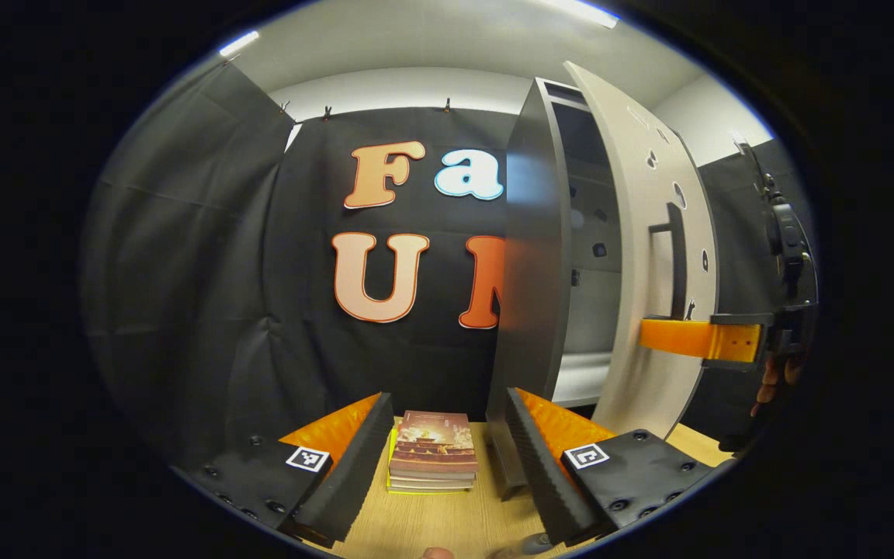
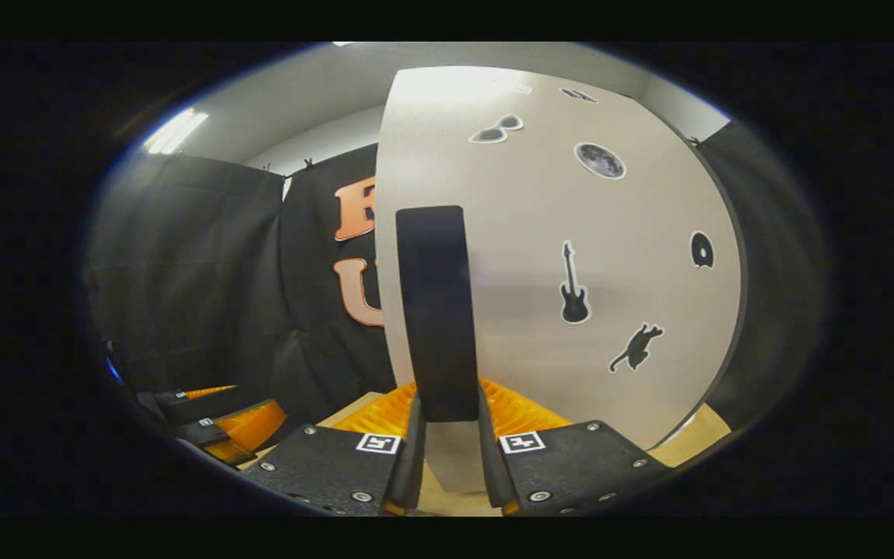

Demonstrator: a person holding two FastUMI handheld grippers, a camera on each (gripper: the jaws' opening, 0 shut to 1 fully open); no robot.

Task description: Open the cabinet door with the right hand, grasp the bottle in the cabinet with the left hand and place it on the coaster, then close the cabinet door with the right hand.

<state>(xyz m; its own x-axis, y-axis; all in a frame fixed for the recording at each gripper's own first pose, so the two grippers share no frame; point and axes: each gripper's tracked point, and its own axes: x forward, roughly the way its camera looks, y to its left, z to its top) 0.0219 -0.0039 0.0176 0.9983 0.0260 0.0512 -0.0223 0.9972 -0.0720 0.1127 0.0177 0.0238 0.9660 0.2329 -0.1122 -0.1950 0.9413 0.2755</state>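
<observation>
Right hand-held gripper (image 2: 447, 435) sits bottom center of the right gripper view, fingers pinched in tight on a black bar. Left hand-held gripper (image 1: 443, 458) at the bottom of its view, fingers spread wide, gripping nothing.

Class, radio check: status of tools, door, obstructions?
Right tool shut on door handle. Cabinet door partly open. Left tool open, waiting above books. Bottle unseen.

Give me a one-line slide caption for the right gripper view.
Right gripper shut on the black handle of the white cabinet door, decorated with stickers.
</observation>
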